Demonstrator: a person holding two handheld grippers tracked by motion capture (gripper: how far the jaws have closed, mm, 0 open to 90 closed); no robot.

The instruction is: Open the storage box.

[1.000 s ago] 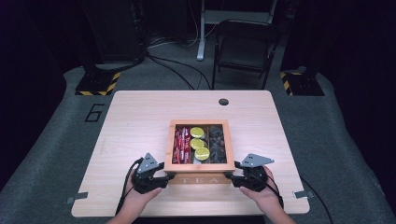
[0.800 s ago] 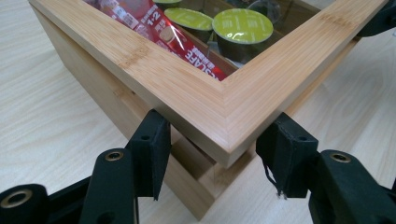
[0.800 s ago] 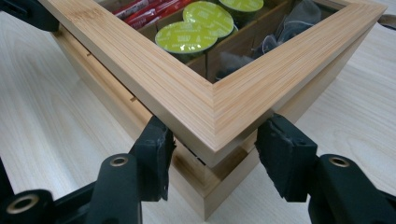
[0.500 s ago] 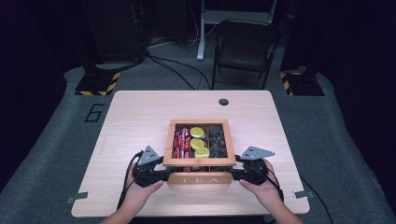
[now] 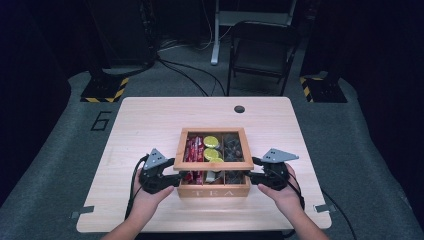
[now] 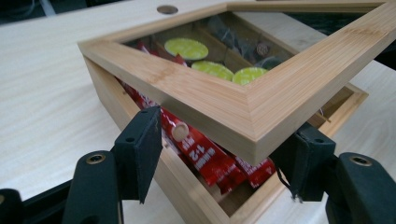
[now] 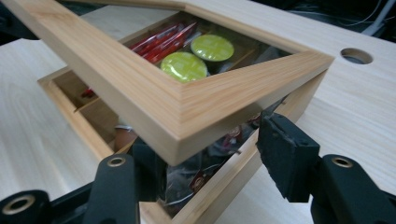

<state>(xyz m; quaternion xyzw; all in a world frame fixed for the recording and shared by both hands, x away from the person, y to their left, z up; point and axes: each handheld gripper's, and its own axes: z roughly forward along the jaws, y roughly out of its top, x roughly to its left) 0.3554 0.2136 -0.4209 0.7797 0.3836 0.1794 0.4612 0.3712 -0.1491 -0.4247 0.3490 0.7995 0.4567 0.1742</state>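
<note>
I raised the front edge of the lid off the tea box; a second ago it lay nearly flat on the box, and now it stood tilted up, hinged at the back, with a gap open above the box's front wall. My left gripper and right gripper both climbed with it, from beside the box's front corners to the lid's front corners. Both sets of jaws had just been opening, the left more than the right, each with a lid corner between them. The red sachets came into sight under the lifted lid.
</note>
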